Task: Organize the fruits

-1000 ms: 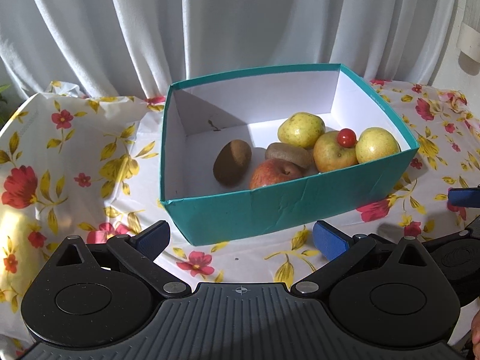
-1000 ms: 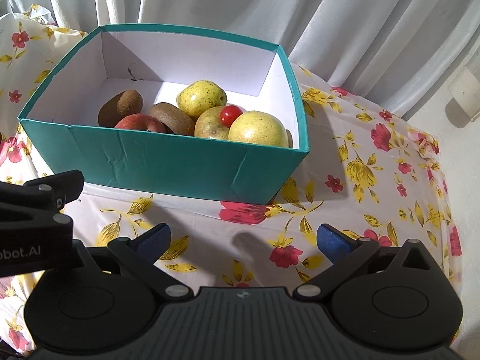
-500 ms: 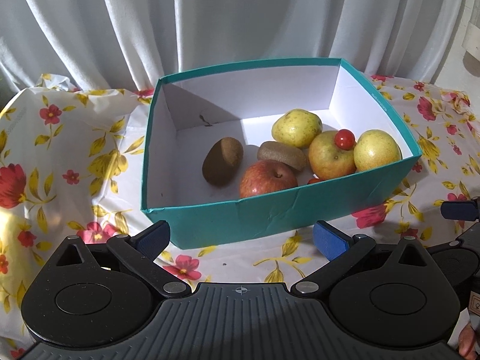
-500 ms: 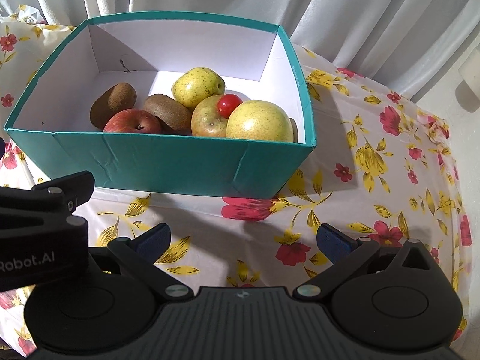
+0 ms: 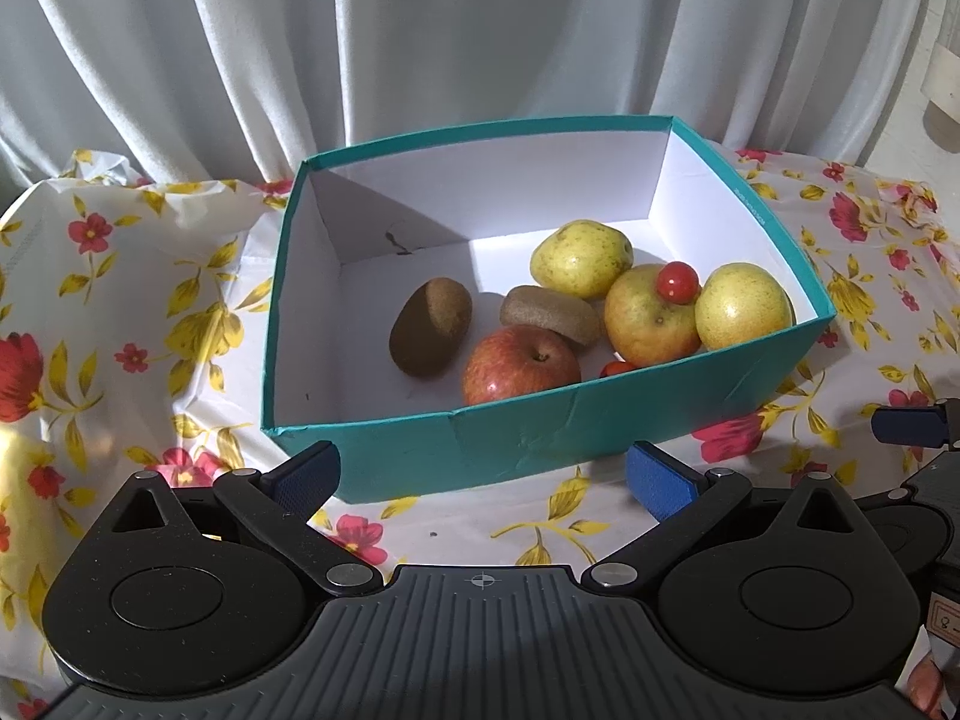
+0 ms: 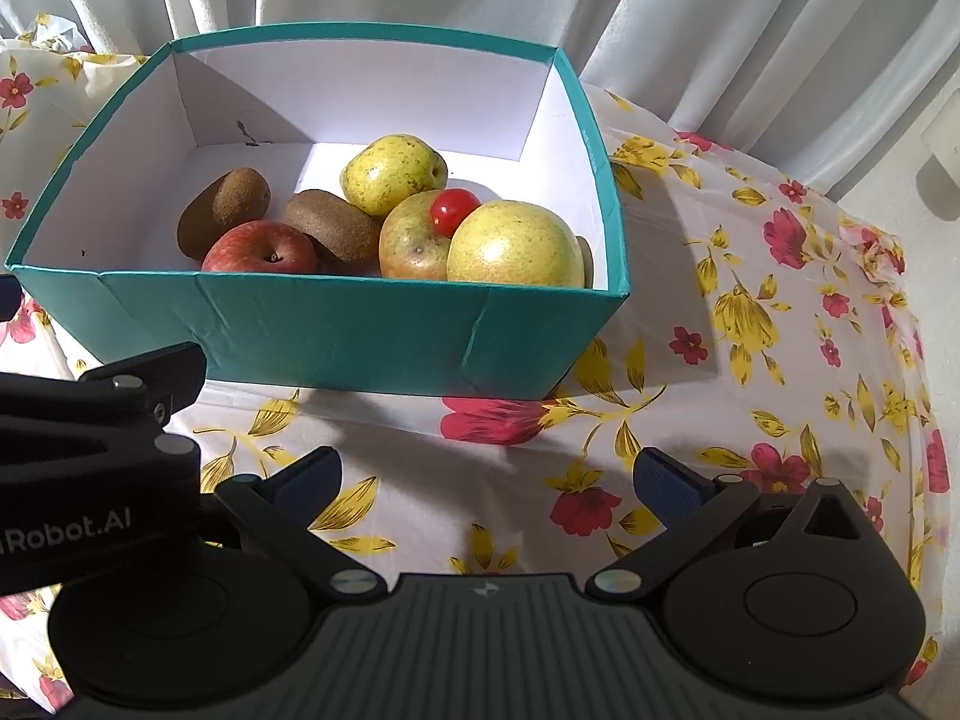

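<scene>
Right, your left gripper [image 5: 483, 471] & right gripper [image 6: 487, 474] both hang spread wide, empty, just before the box [image 5: 540, 444]. Apple [image 5: 521, 365], kiwis, pears & a tomato [image 5: 678, 282] sit inside.

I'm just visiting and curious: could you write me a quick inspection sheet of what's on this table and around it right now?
Surface: floral tablecloth, rumpled at the far left.
Job's things: teal box with white inside, holding a red apple, two kiwis, three yellow-green fruits, a cherry tomato perched on the middle one, and a second small red fruit, mostly hidden.
Clutter: nothing seen.
Grippers: left gripper and right gripper both open and empty, short of the box.
Cables: nothing seen.
Surroundings: white curtain behind the table.
</scene>
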{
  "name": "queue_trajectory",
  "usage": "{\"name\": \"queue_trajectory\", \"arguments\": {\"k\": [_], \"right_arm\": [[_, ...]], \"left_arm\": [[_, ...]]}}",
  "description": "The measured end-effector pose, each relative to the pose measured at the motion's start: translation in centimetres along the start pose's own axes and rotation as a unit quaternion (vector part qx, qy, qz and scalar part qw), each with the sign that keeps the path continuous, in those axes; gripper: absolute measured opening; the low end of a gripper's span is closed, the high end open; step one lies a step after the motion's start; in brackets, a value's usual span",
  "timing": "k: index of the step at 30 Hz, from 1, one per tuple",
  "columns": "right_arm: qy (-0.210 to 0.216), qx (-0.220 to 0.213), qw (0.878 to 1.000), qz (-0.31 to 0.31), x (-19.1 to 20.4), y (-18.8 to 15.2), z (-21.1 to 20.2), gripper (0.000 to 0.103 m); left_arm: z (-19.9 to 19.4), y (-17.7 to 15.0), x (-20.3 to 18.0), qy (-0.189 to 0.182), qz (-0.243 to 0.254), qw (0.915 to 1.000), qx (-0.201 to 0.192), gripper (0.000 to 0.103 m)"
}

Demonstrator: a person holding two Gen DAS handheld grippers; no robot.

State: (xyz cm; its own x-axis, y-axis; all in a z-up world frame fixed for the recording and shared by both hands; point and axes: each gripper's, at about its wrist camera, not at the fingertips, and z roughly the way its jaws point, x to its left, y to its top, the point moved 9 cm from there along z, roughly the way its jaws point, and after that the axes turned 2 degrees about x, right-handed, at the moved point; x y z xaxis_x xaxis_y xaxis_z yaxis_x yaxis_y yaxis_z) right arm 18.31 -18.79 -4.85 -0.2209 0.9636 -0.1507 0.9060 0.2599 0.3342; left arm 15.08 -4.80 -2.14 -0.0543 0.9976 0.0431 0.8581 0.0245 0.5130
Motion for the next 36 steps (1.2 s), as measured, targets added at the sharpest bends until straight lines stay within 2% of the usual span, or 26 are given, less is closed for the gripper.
{"name": "queue_trajectory", "arguments": {"k": [27,36], "right_arm": [[0.015,0.006,1.000,0.005,-0.06,-0.23,0.02,0.103],[0.024,0.015,1.000,0.010,0.03,-0.22,0.44,0.103]], "left_arm": [[-0.30,-0.10,-0.02,0.005,-0.007,1.0000,0.000,0.103],[-0.15,-0.06,0.26,0.019,-0.009,0.9998,0.002,0.103]]}}
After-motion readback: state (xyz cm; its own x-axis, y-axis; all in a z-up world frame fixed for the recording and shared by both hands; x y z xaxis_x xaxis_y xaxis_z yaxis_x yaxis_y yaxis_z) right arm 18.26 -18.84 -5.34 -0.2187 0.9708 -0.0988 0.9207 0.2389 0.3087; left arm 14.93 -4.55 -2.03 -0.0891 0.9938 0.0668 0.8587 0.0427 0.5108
